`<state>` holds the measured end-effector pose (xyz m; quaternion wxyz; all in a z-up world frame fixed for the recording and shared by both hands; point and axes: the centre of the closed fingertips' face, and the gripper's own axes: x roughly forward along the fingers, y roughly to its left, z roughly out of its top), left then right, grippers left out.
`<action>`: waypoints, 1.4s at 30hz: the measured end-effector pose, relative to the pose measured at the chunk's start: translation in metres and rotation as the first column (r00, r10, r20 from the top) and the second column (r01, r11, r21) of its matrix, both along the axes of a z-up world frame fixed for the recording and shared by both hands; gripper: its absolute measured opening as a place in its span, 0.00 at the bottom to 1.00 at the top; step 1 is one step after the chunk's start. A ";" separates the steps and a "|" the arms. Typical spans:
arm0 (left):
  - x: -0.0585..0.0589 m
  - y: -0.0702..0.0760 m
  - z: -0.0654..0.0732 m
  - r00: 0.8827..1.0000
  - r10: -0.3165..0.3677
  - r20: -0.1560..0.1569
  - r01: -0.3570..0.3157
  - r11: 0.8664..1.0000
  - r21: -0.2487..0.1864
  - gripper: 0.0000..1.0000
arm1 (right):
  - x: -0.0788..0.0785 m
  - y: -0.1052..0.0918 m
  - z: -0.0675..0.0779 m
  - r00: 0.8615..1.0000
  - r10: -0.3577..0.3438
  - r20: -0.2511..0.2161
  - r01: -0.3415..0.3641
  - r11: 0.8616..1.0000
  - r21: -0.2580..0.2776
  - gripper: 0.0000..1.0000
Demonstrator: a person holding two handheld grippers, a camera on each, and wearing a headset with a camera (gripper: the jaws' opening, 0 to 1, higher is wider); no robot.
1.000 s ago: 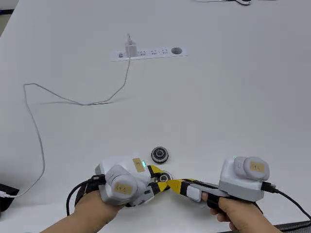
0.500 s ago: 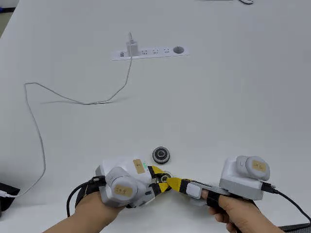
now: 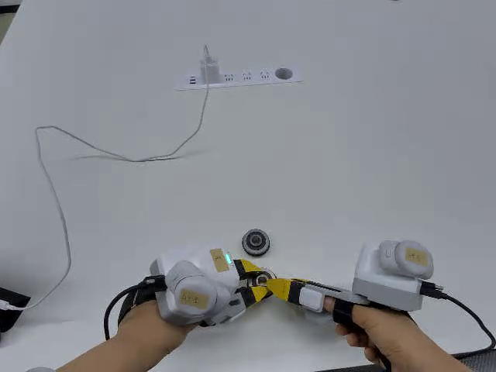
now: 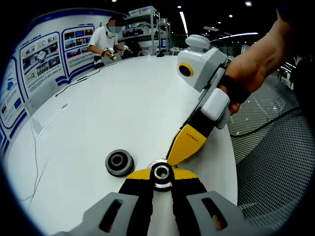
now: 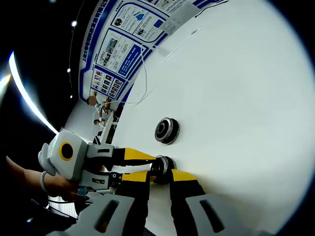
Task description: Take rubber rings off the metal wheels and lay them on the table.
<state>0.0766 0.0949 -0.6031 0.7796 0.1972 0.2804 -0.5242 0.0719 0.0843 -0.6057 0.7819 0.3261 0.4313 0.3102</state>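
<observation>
Wheel (image 4: 161, 172) pinched by left tool (image 4: 161, 178) and right tool (image 5: 160, 176); second wheel (image 3: 256, 242) just beyond.

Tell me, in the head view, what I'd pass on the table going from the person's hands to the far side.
held wheel → loose wheel, wearing a black ring → white power strip. The cable runs across much of that depth, so it has no clear place in the order.
</observation>
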 end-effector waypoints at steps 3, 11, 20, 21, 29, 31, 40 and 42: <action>0.000 0.000 0.000 1.000 0.002 0.000 -0.002 1.000 -0.001 0.13 | 0.000 0.002 -0.001 1.000 0.007 -0.003 -0.007 1.000 0.009 0.17; 0.000 0.000 -0.001 1.000 0.004 -0.002 -0.004 1.000 -0.004 0.13 | 0.003 0.003 -0.001 1.000 0.012 -0.002 -0.012 1.000 0.006 0.17; 0.000 0.000 -0.001 1.000 0.002 -0.003 -0.002 1.000 -0.005 0.13 | 0.006 -0.003 -0.005 0.999 0.027 0.018 -0.026 0.999 -0.028 0.05; 0.000 0.000 -0.001 1.000 0.002 -0.003 -0.002 1.000 -0.006 0.13 | 0.006 -0.003 -0.005 1.000 0.027 0.014 -0.026 0.999 -0.025 0.06; 0.000 0.000 -0.001 1.000 0.004 -0.003 -0.004 1.000 -0.009 0.13 | 0.006 -0.004 -0.007 0.999 0.030 -0.012 -0.031 0.999 -0.019 0.05; 0.000 0.000 -0.001 1.000 0.003 -0.002 -0.003 1.000 -0.008 0.13 | 0.005 -0.004 -0.008 0.999 0.036 -0.027 -0.037 0.999 -0.014 0.05; 0.000 0.000 -0.001 1.000 0.004 -0.003 -0.004 1.000 -0.008 0.13 | 0.004 -0.004 -0.007 0.998 0.048 -0.049 -0.048 0.999 -0.009 0.04; 0.000 0.000 -0.001 1.000 0.003 -0.002 -0.003 1.000 -0.008 0.13 | 0.005 -0.005 -0.006 0.998 0.047 -0.045 -0.047 0.999 -0.009 0.03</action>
